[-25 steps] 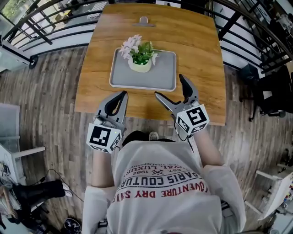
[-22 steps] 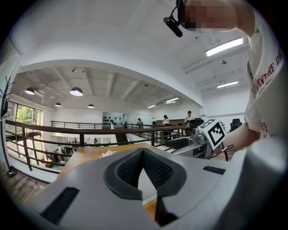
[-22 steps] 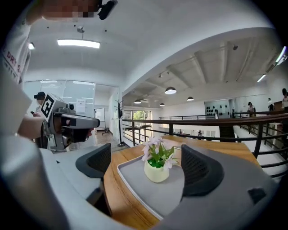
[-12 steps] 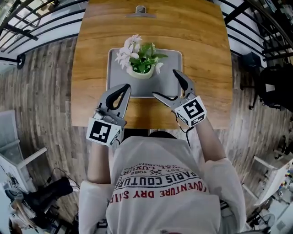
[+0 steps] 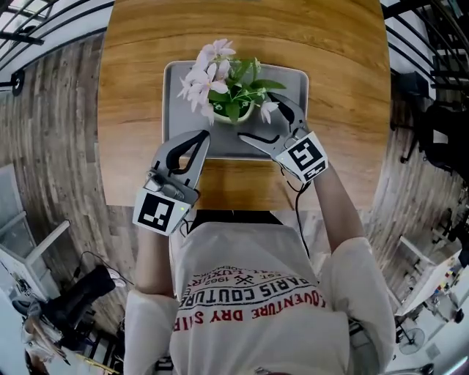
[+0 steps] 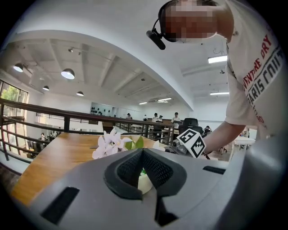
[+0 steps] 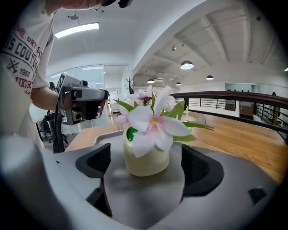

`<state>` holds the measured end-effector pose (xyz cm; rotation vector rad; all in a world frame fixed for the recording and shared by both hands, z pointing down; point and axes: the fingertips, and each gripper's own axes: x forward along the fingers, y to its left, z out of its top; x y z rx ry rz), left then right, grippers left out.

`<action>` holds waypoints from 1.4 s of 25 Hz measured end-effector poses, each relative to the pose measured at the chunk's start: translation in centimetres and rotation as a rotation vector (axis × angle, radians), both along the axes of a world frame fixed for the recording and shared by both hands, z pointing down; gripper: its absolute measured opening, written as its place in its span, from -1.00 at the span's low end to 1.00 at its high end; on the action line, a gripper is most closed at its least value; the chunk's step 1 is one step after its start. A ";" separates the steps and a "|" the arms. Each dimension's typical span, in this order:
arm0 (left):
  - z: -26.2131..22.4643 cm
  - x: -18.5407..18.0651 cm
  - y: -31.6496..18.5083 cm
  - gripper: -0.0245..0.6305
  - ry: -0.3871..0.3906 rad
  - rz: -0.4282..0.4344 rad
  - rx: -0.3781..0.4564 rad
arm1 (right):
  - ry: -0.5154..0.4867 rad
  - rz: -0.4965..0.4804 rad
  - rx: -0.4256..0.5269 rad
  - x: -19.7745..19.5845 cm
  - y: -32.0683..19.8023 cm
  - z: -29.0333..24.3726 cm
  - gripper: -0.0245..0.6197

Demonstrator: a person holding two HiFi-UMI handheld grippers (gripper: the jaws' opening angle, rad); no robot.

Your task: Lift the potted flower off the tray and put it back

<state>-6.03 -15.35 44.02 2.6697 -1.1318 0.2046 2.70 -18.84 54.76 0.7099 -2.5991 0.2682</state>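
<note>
The potted flower (image 5: 233, 94), pink-white blooms and green leaves in a cream pot, stands on the grey tray (image 5: 176, 99) on the wooden table. My right gripper (image 5: 268, 123) is open over the tray's near right part, one jaw on each side of the pot. In the right gripper view the pot (image 7: 145, 157) sits between the dark pads (image 7: 96, 160) with a gap on both sides. My left gripper (image 5: 200, 138) is shut with nothing in it, its tip at the tray's near edge, left of the pot. The left gripper view shows the shut jaws (image 6: 143, 153) hiding most of the flower (image 6: 110, 143).
The wooden table (image 5: 128, 117) ends just in front of the person's body, at its near edge (image 5: 227, 203). Black railings (image 5: 44, 22) and plank floor lie to the left and right. A dark chair (image 5: 443, 139) stands right of the table.
Both grippers have moved forward toward the tray. The right one went from the table's near edge to around the pot, still open. The left stays shut.
</note>
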 end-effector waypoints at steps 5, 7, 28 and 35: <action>1.5 -0.1 -0.8 -0.89 0.007 -0.019 -0.024 | -0.028 -0.054 -0.016 -2.0 -1.3 0.5 0.57; 1.8 -0.1 -0.8 -0.89 0.007 -0.021 -0.032 | -0.031 -0.075 -0.021 -2.8 -1.5 0.8 0.60; 3.3 -2.0 0.2 -0.89 0.048 -0.041 -0.072 | -0.038 -0.181 0.021 -6.9 -2.9 1.3 0.64; 3.9 -2.3 0.6 -0.89 0.035 -0.041 -0.088 | -0.044 -0.134 0.037 -6.9 -3.0 1.1 0.65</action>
